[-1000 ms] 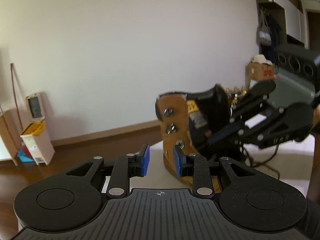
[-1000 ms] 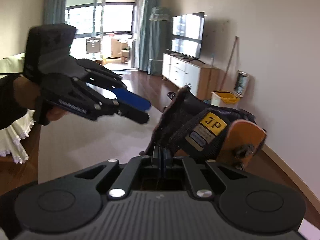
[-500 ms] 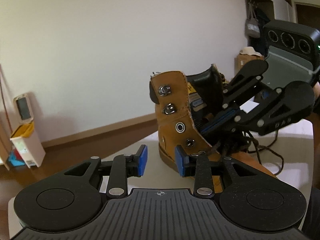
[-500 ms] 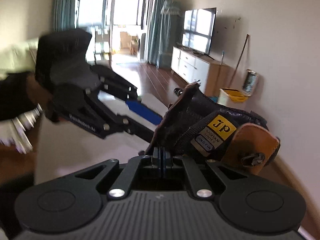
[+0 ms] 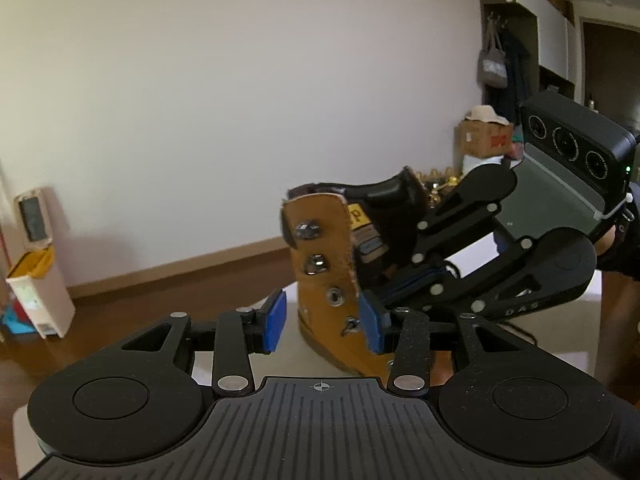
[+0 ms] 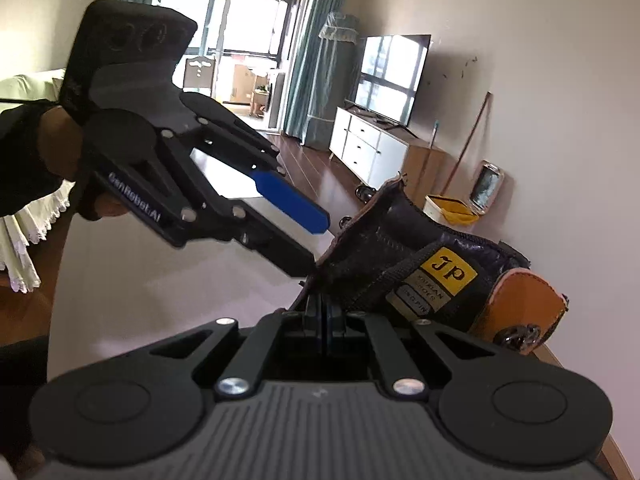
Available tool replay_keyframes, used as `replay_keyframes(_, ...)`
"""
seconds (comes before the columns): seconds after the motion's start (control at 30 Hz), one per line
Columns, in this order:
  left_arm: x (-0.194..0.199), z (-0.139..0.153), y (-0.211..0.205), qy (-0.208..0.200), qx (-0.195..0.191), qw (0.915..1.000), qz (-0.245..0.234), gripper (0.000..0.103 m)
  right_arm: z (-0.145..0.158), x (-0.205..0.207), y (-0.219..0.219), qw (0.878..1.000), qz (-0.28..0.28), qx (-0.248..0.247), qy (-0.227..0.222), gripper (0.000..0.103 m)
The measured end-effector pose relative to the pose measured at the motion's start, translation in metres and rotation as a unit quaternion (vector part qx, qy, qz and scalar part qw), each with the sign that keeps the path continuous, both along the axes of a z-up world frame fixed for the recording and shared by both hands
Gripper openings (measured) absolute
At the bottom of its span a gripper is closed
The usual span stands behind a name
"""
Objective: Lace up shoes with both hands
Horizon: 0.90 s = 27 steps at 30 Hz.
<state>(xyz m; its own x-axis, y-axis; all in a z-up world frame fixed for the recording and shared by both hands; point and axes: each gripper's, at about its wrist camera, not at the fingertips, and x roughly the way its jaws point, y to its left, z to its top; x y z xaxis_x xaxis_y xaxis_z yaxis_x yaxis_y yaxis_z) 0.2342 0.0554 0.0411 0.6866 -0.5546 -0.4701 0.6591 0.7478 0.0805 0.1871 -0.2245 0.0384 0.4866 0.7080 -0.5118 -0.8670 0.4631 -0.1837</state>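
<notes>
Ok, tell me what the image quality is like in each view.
Left wrist view: even, soft light, the boot sharp, fisheye bending the wall edges. Right wrist view: the window blown out by backlight, the left tool dark and slightly soft, the boot's yellow label readable.

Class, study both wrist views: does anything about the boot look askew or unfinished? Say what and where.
Yes. The tan boot gapes open: its upper hooks and eyelets carry no lace, and the black tongue is pulled aside where the shut right gripper meets it. The left gripper is open beside the eyelet flap.
</notes>
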Motion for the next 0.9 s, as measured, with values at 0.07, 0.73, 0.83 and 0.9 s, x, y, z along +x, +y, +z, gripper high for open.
replay_keyframes(0.07,-0.003,-0.003,0.007,-0.007,0.020,0.9996,-0.019,0.044,0.001,0.001,-0.003,1.000,0.012,-0.003,0.000,0.003)
replay_keyframes(0.73,-0.009,-0.021,-0.021,-0.061,0.104,0.9867,-0.110,0.003,0.008,-0.002,-0.003,0.999,0.028,-0.021,-0.012,0.003)
replay_keyframes(0.83,-0.016,-0.019,-0.018,-0.073,0.115,0.9861,-0.095,0.003,0.014,-0.016,0.005,0.999,0.011,-0.021,-0.023,0.009)
replay_keyframes(0.9,-0.024,-0.016,-0.009,-0.083,0.121,0.9866,-0.071,0.002,0.019,-0.024,0.008,0.999,0.001,-0.020,-0.031,0.020)
